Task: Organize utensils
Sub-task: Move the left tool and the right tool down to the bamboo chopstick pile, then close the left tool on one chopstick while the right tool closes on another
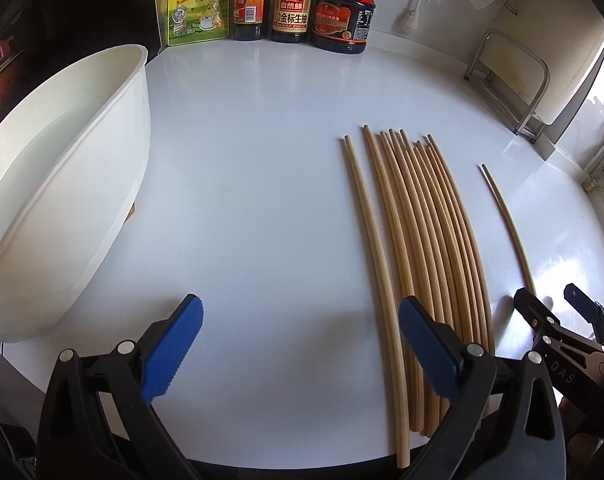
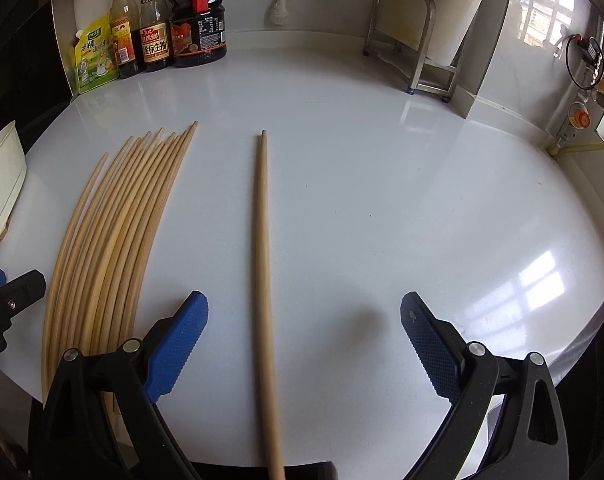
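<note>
While both tongs gape, only the left view shows the white tub (image 1: 62, 184) whole.

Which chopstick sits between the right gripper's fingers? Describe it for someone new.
On the white countertop, right of the fanned bundle of wooden chopsticks, one wooden chopstick lies alone. It runs between the open right gripper fingers, touching no other stick.

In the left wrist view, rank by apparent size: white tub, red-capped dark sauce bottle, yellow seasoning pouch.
1. white tub, largest, though nearness to the camera inflates it.
2-3. red-capped dark sauce bottle and yellow seasoning pouch look alike; unranked.
</note>
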Demonstrator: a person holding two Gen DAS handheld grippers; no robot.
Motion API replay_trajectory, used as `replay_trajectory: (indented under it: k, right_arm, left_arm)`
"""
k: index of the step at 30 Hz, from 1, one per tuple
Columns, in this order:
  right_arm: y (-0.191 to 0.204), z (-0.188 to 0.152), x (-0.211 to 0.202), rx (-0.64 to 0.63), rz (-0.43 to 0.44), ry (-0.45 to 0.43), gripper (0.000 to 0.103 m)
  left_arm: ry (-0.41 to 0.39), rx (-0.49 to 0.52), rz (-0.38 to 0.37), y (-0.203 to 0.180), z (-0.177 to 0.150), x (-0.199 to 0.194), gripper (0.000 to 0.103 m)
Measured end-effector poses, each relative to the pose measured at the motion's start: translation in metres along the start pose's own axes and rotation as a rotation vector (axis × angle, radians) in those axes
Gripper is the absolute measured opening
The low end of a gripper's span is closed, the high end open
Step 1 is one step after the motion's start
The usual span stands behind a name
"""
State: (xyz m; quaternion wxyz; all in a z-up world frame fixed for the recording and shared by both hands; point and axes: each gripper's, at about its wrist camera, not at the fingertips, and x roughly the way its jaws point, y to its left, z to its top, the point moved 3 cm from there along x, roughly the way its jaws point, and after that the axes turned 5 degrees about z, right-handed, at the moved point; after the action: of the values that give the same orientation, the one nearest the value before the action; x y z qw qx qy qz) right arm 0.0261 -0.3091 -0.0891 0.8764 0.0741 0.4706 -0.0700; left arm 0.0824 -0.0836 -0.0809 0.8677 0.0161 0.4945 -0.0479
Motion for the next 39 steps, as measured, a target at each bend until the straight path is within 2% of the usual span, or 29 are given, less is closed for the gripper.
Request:
replay_trajectory:
  k: [2,5,11,14,16,20,21,33,38,39]
  right_arm:
    - [0.000,-0.001,0.001,0.001,0.018,0.001,0.093]
    - [0.000,-0.001,0.000,-0.015,-0.003,-0.023,0.093]
    - [-0.001,-0.002,-0.003,-0.017,0.030,-0.040,0.076]
    - [-0.004,-0.002,-0.003,-0.009,0.051,-0.045,0.066]
    - [-0.003,-0.002,-0.004,-0.011,0.056,-0.049,0.063]
    - [-0.002,-0.002,-0.005,-0.025,0.057,-0.055,0.046]
    - [-0.002,-0.002,-0.006,-0.023,0.059,-0.056,0.045]
    - [-0.031,-0.001,-0.007,0.057,0.015,-0.046,0.045]
    - [-0.026,0.004,-0.004,0.043,0.014,-0.046,0.045]
    - [-0.023,0.006,-0.002,0.038,0.018,-0.046,0.042]
  left_arm:
    - [0.007,0.003,0.001,-0.002,0.000,0.002,0.097]
    - [0.014,0.013,0.007,-0.006,0.001,0.004,0.096]
    - [0.015,0.027,0.010,-0.012,-0.003,0.004,0.095]
    - [0.005,0.030,0.017,-0.012,-0.003,0.002,0.085]
    - [0.000,0.035,0.016,-0.014,-0.003,0.000,0.074]
    - [-0.006,0.045,0.010,-0.018,-0.002,-0.003,0.057]
    - [-0.007,0.048,0.009,-0.019,-0.002,-0.003,0.054]
    - [-0.014,0.058,0.012,-0.020,-0.001,-0.002,0.054]
    - [-0.018,0.058,0.006,-0.022,0.002,0.000,0.054]
    - [-0.018,0.058,0.003,-0.023,0.004,0.000,0.052]
